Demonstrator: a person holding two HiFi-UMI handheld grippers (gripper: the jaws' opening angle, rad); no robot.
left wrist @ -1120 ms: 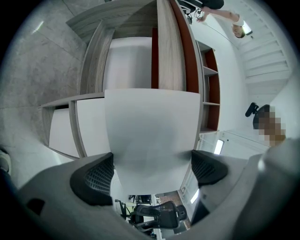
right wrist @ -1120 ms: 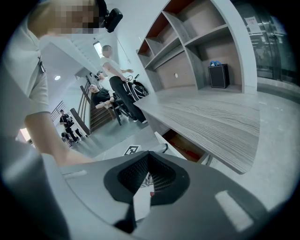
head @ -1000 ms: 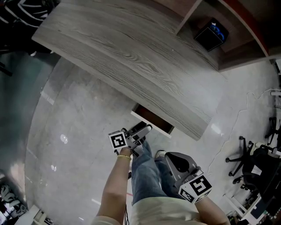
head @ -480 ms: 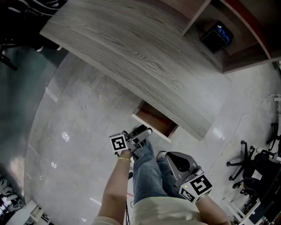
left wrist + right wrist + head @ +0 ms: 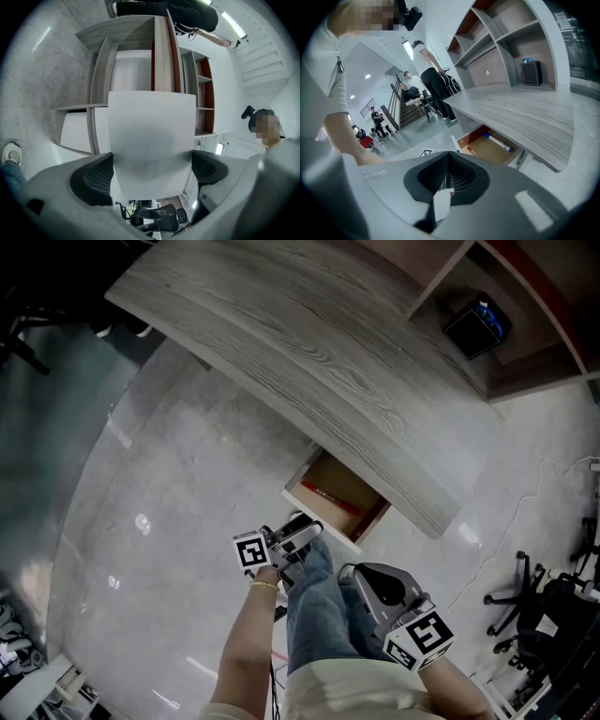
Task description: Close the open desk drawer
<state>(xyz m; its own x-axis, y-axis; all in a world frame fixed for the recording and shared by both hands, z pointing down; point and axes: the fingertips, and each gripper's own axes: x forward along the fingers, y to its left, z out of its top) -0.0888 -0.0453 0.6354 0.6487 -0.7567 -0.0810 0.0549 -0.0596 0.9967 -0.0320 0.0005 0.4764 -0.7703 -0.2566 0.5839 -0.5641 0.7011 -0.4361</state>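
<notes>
Under grey desk [image 5: 309,343], open drawer front [image 5: 151,136] clamped in left tongs [image 5: 302,529]; right tongs [image 5: 449,177] together.

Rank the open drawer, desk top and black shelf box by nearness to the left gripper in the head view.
1. drawer, its front between the left gripper jaws.
2. desk top, above the drawer.
3. black box, far top right.
</notes>
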